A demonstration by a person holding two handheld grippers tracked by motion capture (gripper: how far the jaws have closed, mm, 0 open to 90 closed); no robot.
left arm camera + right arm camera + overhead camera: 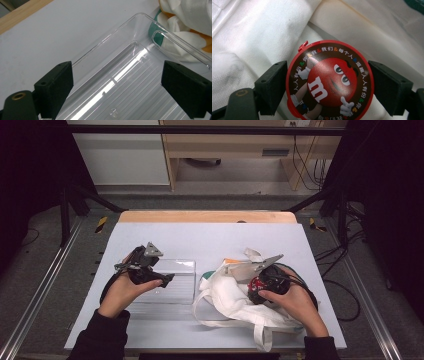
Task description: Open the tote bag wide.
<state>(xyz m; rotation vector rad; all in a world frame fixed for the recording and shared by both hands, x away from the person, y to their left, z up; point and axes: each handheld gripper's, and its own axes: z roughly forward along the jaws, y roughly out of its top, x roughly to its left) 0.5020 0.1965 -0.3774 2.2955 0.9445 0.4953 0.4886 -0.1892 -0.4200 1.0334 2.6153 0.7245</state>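
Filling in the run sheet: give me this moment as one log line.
left tongs: open over clear tray | right tongs: jaws against red round tin, over white cloth bag | tray: beside bag

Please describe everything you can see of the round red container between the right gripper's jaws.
The round red container shows its flat lid: a red rim, a dark brown ring with small Chinese characters, and a red candy figure with a white "m" and white gloves. A small red tab sticks out at the rim. It looks like plastic. It lies over the white cloth bag, and the right gripper has a jaw at either side of it.
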